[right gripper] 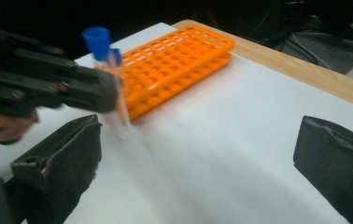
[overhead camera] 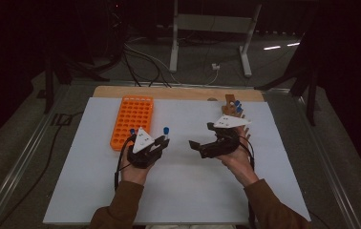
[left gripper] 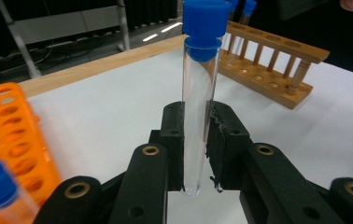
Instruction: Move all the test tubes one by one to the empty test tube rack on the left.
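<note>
- Left gripper [overhead camera: 162,141]: jaws clamped on a clear test tube [left gripper: 198,116] with blue cap, held upright above the white table sheet [overhead camera: 188,191].
- Right gripper [overhead camera: 201,135]: jaws wide apart, holding nothing, pointing toward the left gripper.
- Orange rack [overhead camera: 132,121]: just beyond the left gripper; one blue-capped tube [overhead camera: 132,131] stands at its near end.
- Wooden rack [left gripper: 270,65]: far right of sheet, carrying blue-capped tubes.
</note>
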`<state>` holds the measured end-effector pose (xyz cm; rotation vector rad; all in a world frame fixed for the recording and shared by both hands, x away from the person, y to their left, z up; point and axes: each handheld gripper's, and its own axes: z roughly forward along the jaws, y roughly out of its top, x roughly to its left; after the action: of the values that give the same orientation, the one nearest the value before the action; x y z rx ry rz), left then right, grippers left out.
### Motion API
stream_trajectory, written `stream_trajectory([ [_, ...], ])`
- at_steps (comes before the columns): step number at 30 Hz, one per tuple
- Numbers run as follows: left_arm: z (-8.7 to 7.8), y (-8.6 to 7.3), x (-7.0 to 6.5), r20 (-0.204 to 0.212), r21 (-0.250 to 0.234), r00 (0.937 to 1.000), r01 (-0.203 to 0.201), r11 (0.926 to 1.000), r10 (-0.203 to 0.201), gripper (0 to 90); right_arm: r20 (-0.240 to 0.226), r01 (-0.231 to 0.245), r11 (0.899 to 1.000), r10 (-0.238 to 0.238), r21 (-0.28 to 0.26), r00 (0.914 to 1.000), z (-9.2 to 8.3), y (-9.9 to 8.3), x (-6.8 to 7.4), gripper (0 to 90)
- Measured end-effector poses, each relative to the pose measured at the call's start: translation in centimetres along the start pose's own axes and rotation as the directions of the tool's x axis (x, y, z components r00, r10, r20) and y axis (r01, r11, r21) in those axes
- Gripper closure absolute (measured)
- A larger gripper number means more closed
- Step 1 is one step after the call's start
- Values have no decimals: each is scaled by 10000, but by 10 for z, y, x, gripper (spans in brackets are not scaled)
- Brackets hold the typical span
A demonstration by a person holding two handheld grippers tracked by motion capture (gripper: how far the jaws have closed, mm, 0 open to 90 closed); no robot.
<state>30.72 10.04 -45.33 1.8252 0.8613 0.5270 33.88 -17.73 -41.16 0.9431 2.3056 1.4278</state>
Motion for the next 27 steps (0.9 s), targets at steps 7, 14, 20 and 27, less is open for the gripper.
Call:
stream_trajectory([
  [7, -13, -4, 13, -284, -167, 9992, 292, 9994, -296, 783, 841, 132, 9999, -123, -104, 9964, -10, -8, -11, 0],
  [14, -28, -6, 26, -598, -341, 9970, 479, 9983, -499, 782, 1400, 53, 10000, -45, -50, 9901, -19, -14, -17, 0],
  [20, -39, -12, 38, -936, -449, 9925, 745, 9962, -785, 782, 1507, -129, 9997, 159, -208, 9885, -29, -19, -23, 0],
  [27, -53, -16, 52, -1360, -587, 9855, 942, 9938, -1015, 782, 1752, -199, 9991, 260, -364, 9842, -42, -25, -29, 0],
])
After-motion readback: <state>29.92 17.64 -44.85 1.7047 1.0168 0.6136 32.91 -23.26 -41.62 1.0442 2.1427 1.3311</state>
